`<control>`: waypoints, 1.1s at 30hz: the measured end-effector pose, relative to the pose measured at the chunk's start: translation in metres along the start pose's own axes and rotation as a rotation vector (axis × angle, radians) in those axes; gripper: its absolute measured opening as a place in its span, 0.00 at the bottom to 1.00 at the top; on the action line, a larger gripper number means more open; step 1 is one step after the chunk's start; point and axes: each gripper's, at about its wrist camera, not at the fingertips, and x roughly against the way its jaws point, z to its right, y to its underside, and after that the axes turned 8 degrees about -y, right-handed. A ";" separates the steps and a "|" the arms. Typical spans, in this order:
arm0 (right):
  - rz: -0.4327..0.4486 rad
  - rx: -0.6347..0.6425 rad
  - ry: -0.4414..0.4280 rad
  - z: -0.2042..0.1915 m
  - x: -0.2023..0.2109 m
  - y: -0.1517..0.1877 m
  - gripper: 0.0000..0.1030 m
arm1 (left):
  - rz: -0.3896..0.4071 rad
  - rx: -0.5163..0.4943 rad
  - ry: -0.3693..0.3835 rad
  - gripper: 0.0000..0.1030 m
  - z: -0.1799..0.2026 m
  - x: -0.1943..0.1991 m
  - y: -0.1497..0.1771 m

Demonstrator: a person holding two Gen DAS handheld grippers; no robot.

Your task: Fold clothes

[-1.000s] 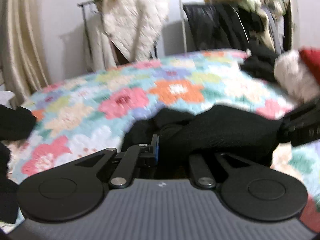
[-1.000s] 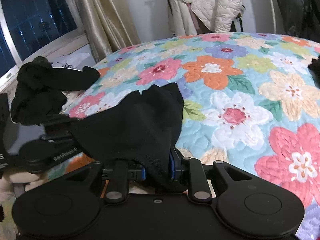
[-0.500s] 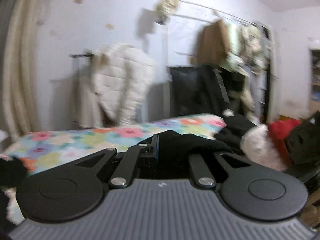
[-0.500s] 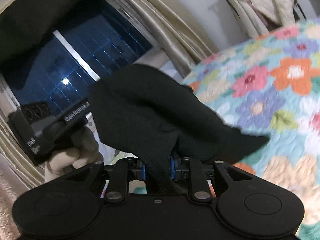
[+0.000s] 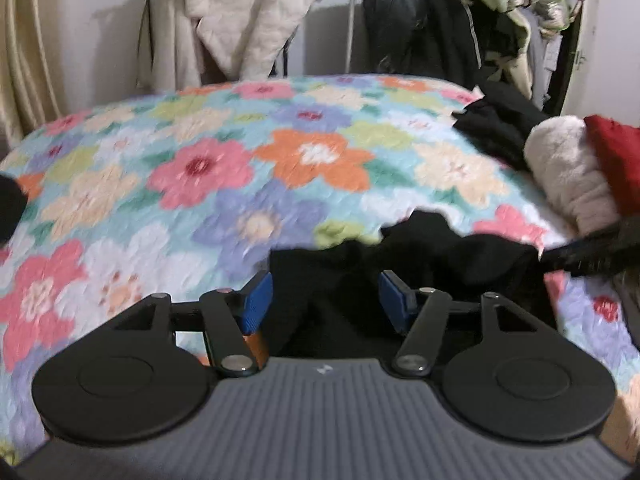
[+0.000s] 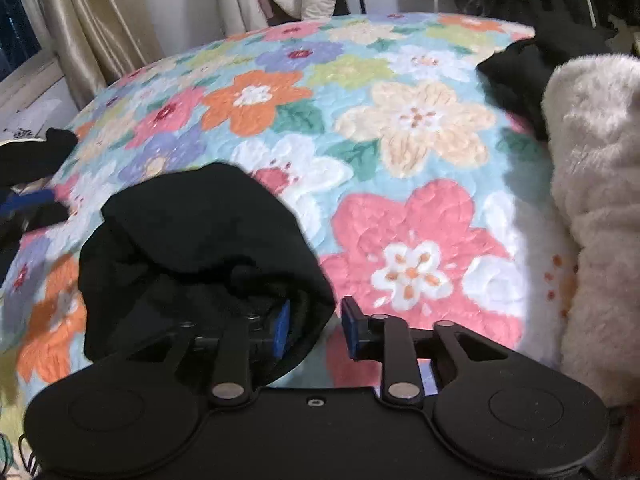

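Both grippers were over the near edge of the bed. The left gripper (image 5: 326, 302) stood open, jaws just having spread; the black garment (image 5: 400, 264) lay between the blue pads without being pressed. The right gripper (image 6: 314, 330) had also just been opening: its jaws were parted, and a hooded fold of the same garment (image 6: 200, 240) draped over the left finger, with only its edge in the gap. Garment position: bunched on the floral quilt (image 5: 224, 184), directly ahead of both tools, not flat.

Risks, judged:
- Cloth hung on the right gripper's finger could drag along if that hand pulls away, undoing any fold.
- The heap is thick and creased; a re-grip might catch several layers, or the quilt beneath.
- Black cloth shows no visible edges, so corners could be misjudged.

Count, near to far:
- 2 grippers
- 1 black garment in work
- 1 quilt
- 1 fluffy cream item (image 6: 592, 184) at the right, beside 1 red item (image 5: 616, 168)
- 1 further dark pile (image 5: 496, 124) beyond those
- 1 dark heap (image 6: 36, 156) at the left edge
- 1 quilted cream jacket (image 5: 248, 12) hanging at the wall; the other hanging clothes were too jumbled to count.
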 end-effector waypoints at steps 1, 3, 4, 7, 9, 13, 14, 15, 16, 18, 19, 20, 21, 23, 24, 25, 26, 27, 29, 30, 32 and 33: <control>0.006 0.016 0.026 -0.002 0.001 -0.002 0.39 | -0.006 -0.005 0.001 0.59 -0.001 0.001 0.003; 0.022 0.060 0.080 -0.006 0.007 -0.002 0.40 | -0.015 -0.017 0.004 0.63 -0.001 0.002 0.010; 0.033 0.084 0.107 -0.007 0.012 0.001 0.40 | -0.027 -0.019 0.009 0.64 -0.001 -0.002 0.015; 0.096 0.236 0.126 -0.028 0.026 0.002 0.40 | -0.066 -0.016 0.029 0.66 0.000 -0.014 0.027; 0.151 0.290 0.033 -0.038 0.026 -0.004 0.41 | -0.086 -0.003 0.043 0.66 0.002 -0.020 0.029; 0.165 0.374 -0.113 -0.066 0.014 -0.006 0.47 | -0.120 0.007 0.067 0.66 0.005 -0.030 0.035; 0.158 0.427 -0.114 -0.075 0.005 -0.007 0.48 | -0.121 -0.007 0.070 0.66 0.006 -0.031 0.037; 0.145 0.486 -0.093 -0.084 -0.007 -0.011 0.50 | -0.120 -0.018 0.068 0.66 0.007 -0.031 0.037; 0.131 0.545 -0.071 -0.093 -0.019 -0.015 0.56 | -0.120 -0.022 0.062 0.66 0.008 -0.030 0.038; 0.066 0.661 -0.024 -0.102 -0.038 -0.026 0.53 | -0.125 -0.010 0.066 0.66 0.008 -0.028 0.039; 0.050 0.697 -0.015 -0.103 -0.040 -0.030 0.46 | -0.126 -0.007 0.074 0.66 0.008 -0.026 0.041; 0.044 0.704 -0.025 -0.099 -0.037 -0.033 0.25 | -0.127 -0.006 0.082 0.66 0.009 -0.025 0.043; 0.037 0.710 -0.036 -0.095 -0.033 -0.036 0.14 | -0.127 -0.005 0.091 0.66 0.009 -0.024 0.045; 0.078 0.558 -0.074 -0.076 -0.017 -0.045 0.09 | -0.136 -0.024 0.085 0.66 0.012 -0.026 0.048; 0.114 0.440 -0.105 -0.060 -0.008 -0.045 0.08 | -0.141 -0.035 0.080 0.66 0.013 -0.028 0.050; 0.143 0.348 -0.122 -0.046 -0.002 -0.043 0.08 | -0.148 -0.036 0.074 0.66 0.014 -0.031 0.050; 0.162 0.285 -0.127 -0.037 0.001 -0.035 0.08 | -0.156 -0.027 0.070 0.66 0.012 -0.035 0.046; 0.169 0.243 -0.127 -0.026 0.002 -0.033 0.08 | -0.159 -0.013 0.068 0.66 0.011 -0.037 0.044; 0.164 0.231 -0.093 -0.010 -0.001 -0.031 0.07 | -0.158 0.013 0.070 0.66 0.011 -0.037 0.042; 0.171 0.218 -0.054 0.000 -0.003 -0.033 0.08 | -0.156 0.022 0.072 0.66 0.011 -0.037 0.041; 0.183 0.192 -0.005 0.016 -0.004 -0.036 0.07 | -0.158 0.034 0.076 0.66 0.011 -0.037 0.040; 0.191 0.181 0.035 0.024 -0.006 -0.037 0.07 | -0.163 0.035 0.079 0.66 0.011 -0.038 0.041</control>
